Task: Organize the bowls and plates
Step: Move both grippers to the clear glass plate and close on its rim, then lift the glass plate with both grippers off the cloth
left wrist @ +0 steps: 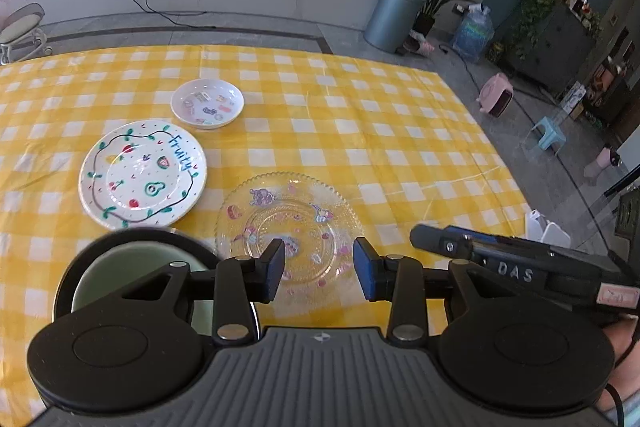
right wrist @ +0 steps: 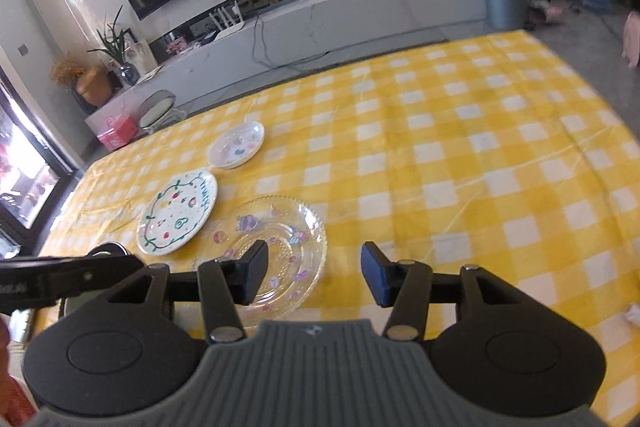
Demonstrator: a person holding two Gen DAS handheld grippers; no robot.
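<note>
Hovering both over the glass plate [left wrist: 290, 223]: your left hand-held gripper [left wrist: 319, 269] and right hand-held gripper [right wrist: 314, 277] are released, grasping nothing.

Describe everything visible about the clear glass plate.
The clear glass plate looks like pressed glass with a beaded, scalloped rim and small pink and purple cartoon prints. It lies flat and upright on the yellow checked tablecloth, right of the Fruity plate. Nothing grips it; whether their rims touch is unclear.
</note>
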